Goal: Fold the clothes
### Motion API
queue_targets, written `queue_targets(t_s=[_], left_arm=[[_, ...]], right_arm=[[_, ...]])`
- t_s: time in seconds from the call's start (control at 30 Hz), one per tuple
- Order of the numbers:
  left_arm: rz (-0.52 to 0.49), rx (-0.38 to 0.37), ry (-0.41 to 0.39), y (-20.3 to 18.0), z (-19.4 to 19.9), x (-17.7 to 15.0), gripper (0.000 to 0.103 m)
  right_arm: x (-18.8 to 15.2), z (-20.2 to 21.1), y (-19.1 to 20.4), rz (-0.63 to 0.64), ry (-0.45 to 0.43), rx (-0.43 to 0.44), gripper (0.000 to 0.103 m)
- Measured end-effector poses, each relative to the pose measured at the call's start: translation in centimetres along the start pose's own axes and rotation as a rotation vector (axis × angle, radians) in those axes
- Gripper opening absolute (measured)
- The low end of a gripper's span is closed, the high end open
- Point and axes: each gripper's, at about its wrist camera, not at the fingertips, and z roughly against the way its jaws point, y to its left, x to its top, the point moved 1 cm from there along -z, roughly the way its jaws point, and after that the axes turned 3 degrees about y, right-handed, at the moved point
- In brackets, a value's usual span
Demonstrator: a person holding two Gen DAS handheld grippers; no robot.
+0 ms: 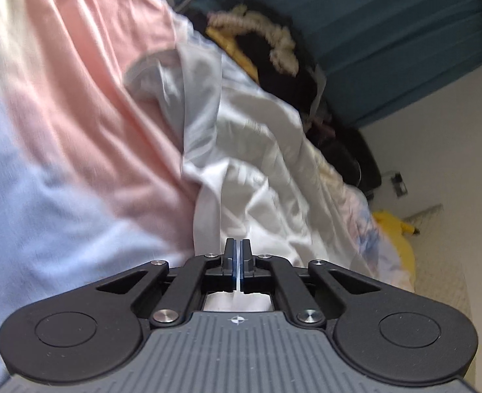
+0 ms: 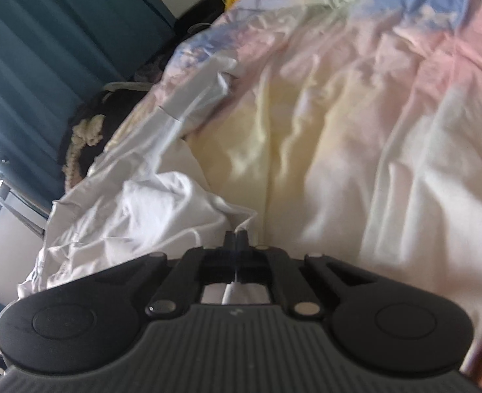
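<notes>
Garment (image 1: 257,150) pinched in both tongs | left tongs (image 1: 238,245) clamped | right tongs (image 2: 236,234) clamped

We see a bed spread with a pastel sheet (image 1: 61,104) in pink, pale blue and yellow bands. On the sheet lies a crumpled white garment (image 1: 257,163). Beyond the garment, at the sheet's edge, sits a dark clothes heap (image 1: 273,65) with a cream ruffle.

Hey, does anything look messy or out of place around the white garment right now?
Nothing damaged or spilled. The white garment is crumpled and bunched on the pastel bedsheet, pinched by both the left gripper and right gripper. Dark clothes lie heaped at the bed's edge.
</notes>
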Motion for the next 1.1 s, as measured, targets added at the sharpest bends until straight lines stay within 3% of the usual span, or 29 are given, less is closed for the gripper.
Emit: queue_targets(t_s=[0.1, 0.17, 0.23, 0.33, 0.5, 0.6, 0.67, 0.7, 0.73, 1.1], left_arm=[[-0.001, 0.004, 0.028, 0.2, -0.5, -0.4, 0.005], [0.013, 0.006, 0.043, 0.5, -0.6, -0.6, 0.018], [0.014, 0.014, 0.05, 0.6, -0.9, -0.8, 0.04], [-0.018, 0.048, 0.071, 0.2, -1.4, -1.1, 0.05], [-0.041, 0.099, 0.108, 0.3, -1.5, -2.3, 0.05], [-0.042, 0.087, 0.115, 0.3, -1.5, -2.8, 0.048], [-0.045, 0.072, 0.125, 0.2, -1.8, -3.1, 0.037], [-0.048, 0.067, 0.131, 0.1, -2.0, -3.2, 0.021], [-0.052, 0.08, 0.132, 0.1, -2.1, -3.3, 0.015], [-0.011, 0.088, 0.125, 0.7, -2.3, -3.4, 0.016]], right_arm=[[0.9, 1.9, 0.4, 0.01, -0.119, 0.008, 0.001], [1.6, 2.9, -0.2, -0.025, -0.193, -0.015, 0.001], [2.4, 3.4, -1.4, -0.087, -0.242, -0.05, 0.001], [2.6, 2.7, -3.5, -0.2, -0.22, -0.081, 0.001], [2.5, 2.2, -4.0, -0.228, -0.196, -0.078, 0.001], [2.5, 2.3, -3.7, -0.217, -0.203, -0.066, 0.001], [2.4, 2.0, -3.7, -0.222, -0.198, -0.06, 0.001], [2.4, 1.9, -3.7, -0.23, -0.195, -0.057, 0.001], [2.5, 1.9, -3.9, -0.238, -0.193, -0.055, 0.001], [2.3, 2.3, -4.2, -0.285, -0.195, -0.035, 0.002]])
